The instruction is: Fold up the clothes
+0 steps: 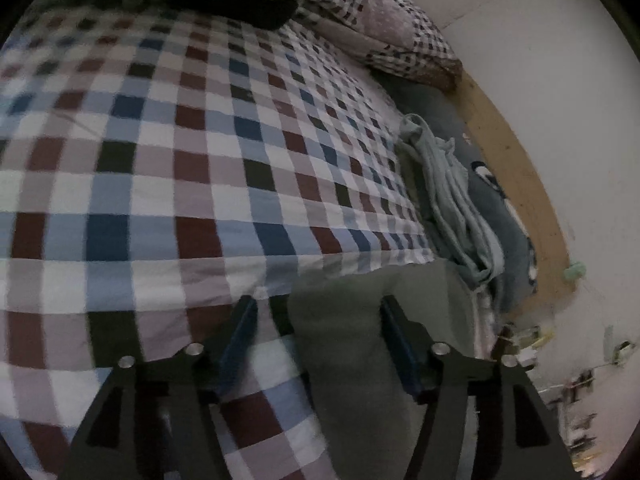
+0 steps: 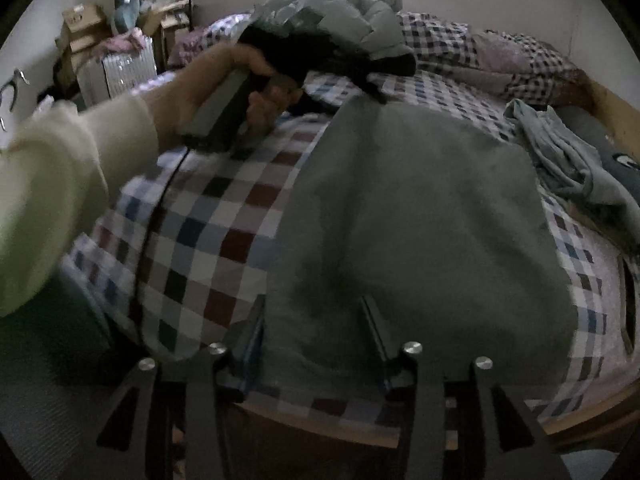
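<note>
A grey-green garment [image 2: 420, 216] lies spread on the checked bed sheet [image 2: 208, 224]. My right gripper [image 2: 312, 308] is open, its jaws wide apart over the garment's near edge. My left gripper [image 1: 318, 308] is open too, and a corner of the same garment [image 1: 344, 352] lies between its fingers. In the right wrist view the left hand and its gripper [image 2: 240, 92] sit at the garment's far left corner. A pale blue-green crumpled garment [image 1: 452, 196] lies by the bed's far edge and also shows in the right wrist view [image 2: 568, 152].
A heap of bedding and a dark item [image 2: 332, 24] sit at the head of the bed beside checked pillows [image 1: 400, 36]. A wooden bed frame [image 1: 516, 184] runs along a white wall. Boxes and a suitcase [image 2: 124, 64] stand at the left.
</note>
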